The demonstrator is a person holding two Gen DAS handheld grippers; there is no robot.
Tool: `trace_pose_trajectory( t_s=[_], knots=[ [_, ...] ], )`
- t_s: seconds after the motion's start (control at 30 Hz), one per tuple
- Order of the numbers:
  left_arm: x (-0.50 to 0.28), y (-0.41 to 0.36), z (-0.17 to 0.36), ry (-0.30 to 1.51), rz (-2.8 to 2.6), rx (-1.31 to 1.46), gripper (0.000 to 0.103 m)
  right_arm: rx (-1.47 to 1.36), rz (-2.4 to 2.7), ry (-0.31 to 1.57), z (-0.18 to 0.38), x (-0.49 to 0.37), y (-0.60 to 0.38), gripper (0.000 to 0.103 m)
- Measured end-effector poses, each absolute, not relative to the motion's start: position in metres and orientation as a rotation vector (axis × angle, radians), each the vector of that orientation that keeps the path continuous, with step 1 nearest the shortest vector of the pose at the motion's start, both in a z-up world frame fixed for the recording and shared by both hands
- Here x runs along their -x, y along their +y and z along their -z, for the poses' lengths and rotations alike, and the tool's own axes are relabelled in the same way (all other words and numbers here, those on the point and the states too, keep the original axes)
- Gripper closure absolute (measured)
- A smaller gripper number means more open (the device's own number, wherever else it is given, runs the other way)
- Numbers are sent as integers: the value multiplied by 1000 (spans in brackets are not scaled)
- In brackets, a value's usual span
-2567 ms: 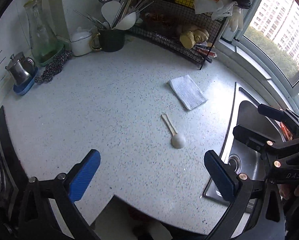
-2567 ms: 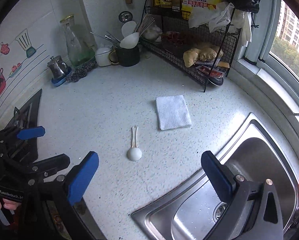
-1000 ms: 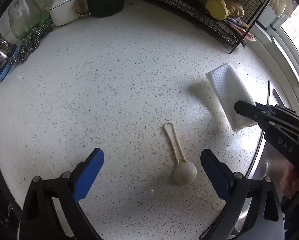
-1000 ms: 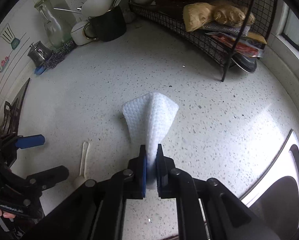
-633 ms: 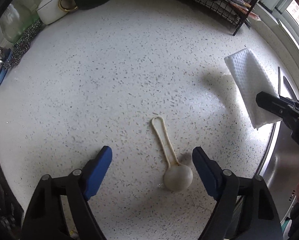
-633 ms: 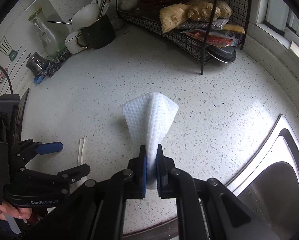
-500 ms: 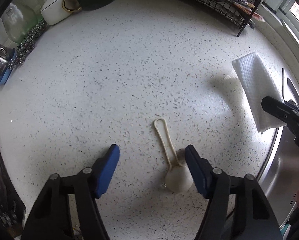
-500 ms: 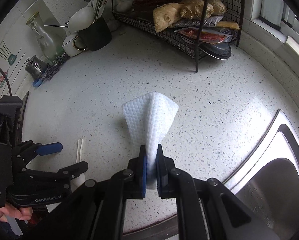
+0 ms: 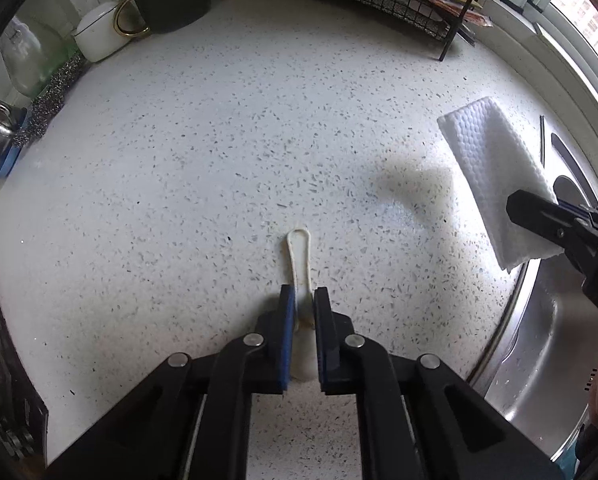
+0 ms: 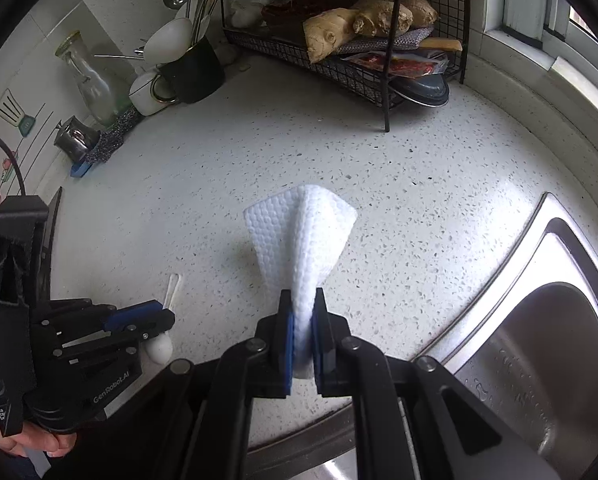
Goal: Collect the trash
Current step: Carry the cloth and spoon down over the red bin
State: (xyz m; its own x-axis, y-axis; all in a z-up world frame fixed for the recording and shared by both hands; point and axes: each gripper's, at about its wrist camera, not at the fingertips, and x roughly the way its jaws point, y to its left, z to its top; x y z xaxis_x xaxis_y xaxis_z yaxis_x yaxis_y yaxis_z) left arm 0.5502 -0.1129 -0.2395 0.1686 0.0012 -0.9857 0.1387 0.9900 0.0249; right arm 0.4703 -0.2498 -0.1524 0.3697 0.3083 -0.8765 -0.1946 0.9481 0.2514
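My left tongs [image 9: 303, 300] pinch the plastic spoon [image 9: 299, 252]; my right tongs [image 10: 302, 304] clamp the paper towel [image 10: 303, 236], ginger [image 10: 339, 28] visible beyond only there.

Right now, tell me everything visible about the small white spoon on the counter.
The spoon is small, off-white and looks plastic, with a slim looped handle and a round bowl. It lies flat on the speckled countertop, handle pointing away from the left gripper, whose blue pads have closed on the handle's neck just above the bowl. A brownish stain marks that neck. Nothing else touches it.
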Motion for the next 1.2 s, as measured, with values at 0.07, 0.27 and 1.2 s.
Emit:
trace_pose_trajectory(
  t_s=[0.07,0.27,1.2],
  knots=[
    [-546,-112,232,1383,102,-119,95,-105,-326,1141,148,-466,-245,96],
    [-529,-99,198,1328,118,-112,95,-89,-318,1119,134,-451,-230,96],
    [-351,73,123,1198,324,-222,95,-106,-208,1009,91,-263,-67,96]
  ],
)
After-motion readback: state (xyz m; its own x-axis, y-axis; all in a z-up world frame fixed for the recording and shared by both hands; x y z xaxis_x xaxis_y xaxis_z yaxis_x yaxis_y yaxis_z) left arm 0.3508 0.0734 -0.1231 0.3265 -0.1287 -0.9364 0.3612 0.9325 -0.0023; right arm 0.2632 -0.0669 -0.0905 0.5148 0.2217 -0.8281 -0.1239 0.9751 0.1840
